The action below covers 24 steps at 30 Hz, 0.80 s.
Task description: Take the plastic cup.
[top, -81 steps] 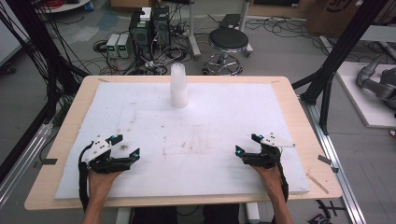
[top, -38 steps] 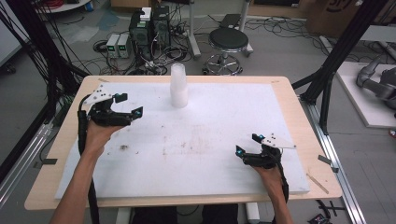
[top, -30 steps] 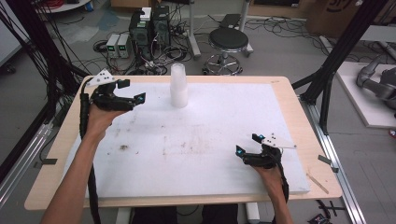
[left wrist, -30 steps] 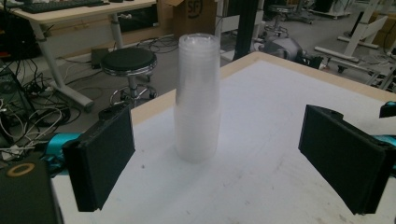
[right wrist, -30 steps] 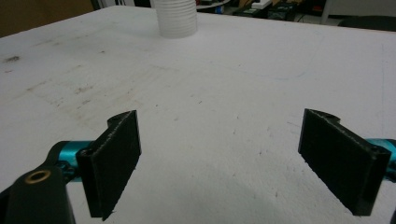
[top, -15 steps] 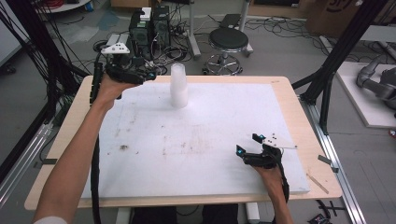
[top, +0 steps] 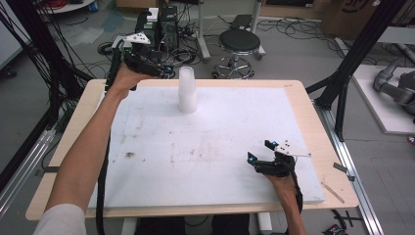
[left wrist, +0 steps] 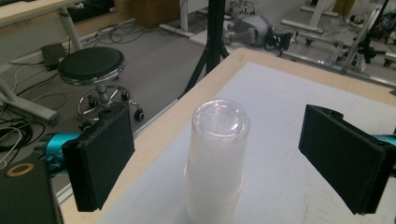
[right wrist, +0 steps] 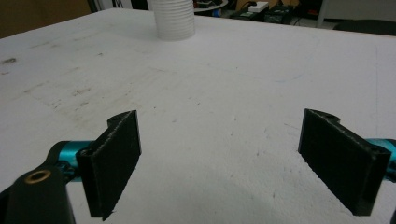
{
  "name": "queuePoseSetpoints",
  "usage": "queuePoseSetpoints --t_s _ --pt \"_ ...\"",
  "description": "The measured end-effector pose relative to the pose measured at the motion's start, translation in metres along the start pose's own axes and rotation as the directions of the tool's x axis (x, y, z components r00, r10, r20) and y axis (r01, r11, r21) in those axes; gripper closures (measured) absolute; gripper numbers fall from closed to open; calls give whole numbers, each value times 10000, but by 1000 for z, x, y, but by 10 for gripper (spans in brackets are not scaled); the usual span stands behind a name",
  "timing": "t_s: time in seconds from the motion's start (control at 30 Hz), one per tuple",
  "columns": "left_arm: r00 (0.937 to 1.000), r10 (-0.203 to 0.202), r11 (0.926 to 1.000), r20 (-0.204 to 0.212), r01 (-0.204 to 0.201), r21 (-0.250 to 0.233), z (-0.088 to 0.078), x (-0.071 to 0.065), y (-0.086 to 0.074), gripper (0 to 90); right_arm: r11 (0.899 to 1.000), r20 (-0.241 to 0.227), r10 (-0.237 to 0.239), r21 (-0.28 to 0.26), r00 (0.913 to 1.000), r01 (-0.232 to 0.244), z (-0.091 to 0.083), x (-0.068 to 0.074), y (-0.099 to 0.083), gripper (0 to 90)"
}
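Approach step in hand, by the look of it: left hand-held gripper [top: 165, 70] raised at the far left of the counter [top: 68, 147], just beside the top of the cup stack [top: 187, 90], pads spread wide and apart from it. In the left gripper view, stack [left wrist: 217, 156] centred between the two jaws, nothing touching. Stack standing on the white mat [top: 220, 147] near its far edge, left of centre. Long axis upright; cups upside down, closed bases up, open rims down on the mat.

Next move likely: level the jaws on either side of the top cup, close gently on its wall above the rim of the one beneath, then lift straight up along the axis. Thin plastic, so easy to crush or to drag a second cup along.

Right hand-held gripper [top: 264, 155] resting low at the near right of the mat, jaws spread, pinching nothing, well apart from the stack.
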<state>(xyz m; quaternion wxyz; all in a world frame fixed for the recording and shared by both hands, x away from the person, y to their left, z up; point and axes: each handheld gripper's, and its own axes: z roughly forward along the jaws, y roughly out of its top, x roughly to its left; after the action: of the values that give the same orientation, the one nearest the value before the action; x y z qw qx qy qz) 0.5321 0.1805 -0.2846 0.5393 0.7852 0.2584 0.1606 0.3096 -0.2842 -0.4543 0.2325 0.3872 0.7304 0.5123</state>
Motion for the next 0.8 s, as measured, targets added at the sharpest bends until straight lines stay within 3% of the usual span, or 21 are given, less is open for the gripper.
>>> queuePoseSetpoints --t_s 0.27,0.47,0.8 --pt "9994 264 9982 218 -276 539 23 3 8 104 10000 -4 -23 2 10000 23 0 -1 0 131" --pt "9993 321 9935 202 -341 1088 41 5 2 104 10000 33 -21 -4 10000 21 0 0 0 131" --pt "9990 304 9880 324 -349 1505 64 4 0 104 10000 46 -1 56 10000 1 1 -1 0 131"
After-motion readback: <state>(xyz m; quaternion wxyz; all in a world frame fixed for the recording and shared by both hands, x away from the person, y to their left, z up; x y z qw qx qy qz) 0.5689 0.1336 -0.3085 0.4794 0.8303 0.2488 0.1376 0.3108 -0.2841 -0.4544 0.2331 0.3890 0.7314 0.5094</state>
